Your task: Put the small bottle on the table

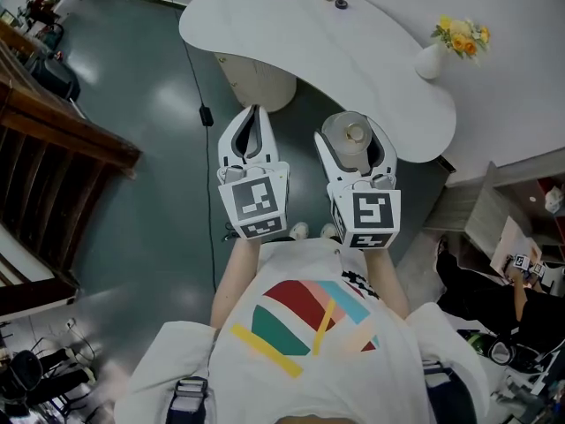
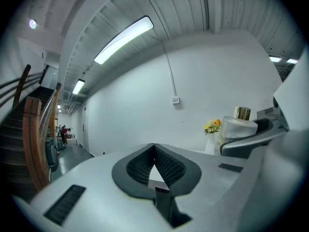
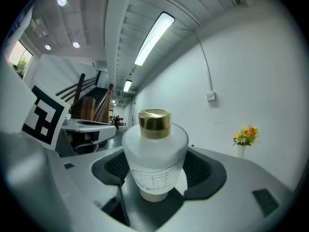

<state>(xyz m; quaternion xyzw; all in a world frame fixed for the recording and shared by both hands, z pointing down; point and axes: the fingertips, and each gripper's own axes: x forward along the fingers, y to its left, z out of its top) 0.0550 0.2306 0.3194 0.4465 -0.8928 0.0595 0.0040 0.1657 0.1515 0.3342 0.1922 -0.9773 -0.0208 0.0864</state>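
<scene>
The small bottle (image 1: 354,139) is frosted white glass with a gold cap (image 3: 154,119). It stands upright between the pads of my right gripper (image 1: 354,148), which is shut on its body (image 3: 154,159). The bottle hangs over the floor, just short of the near edge of the white curved table (image 1: 291,25). My left gripper (image 1: 255,113) is level beside it on the left. Its pads (image 2: 166,167) meet at the tips with nothing between them. In the left gripper view the bottle (image 2: 237,127) shows at the right.
A white vase of yellow flowers (image 1: 434,58) stands at the table's right end, and a small dark object (image 1: 341,1) near its far edge. A black cable (image 1: 207,113) runs over the grey floor. A wooden staircase (image 1: 53,140) is at the left. A person (image 1: 516,294) sits at the right.
</scene>
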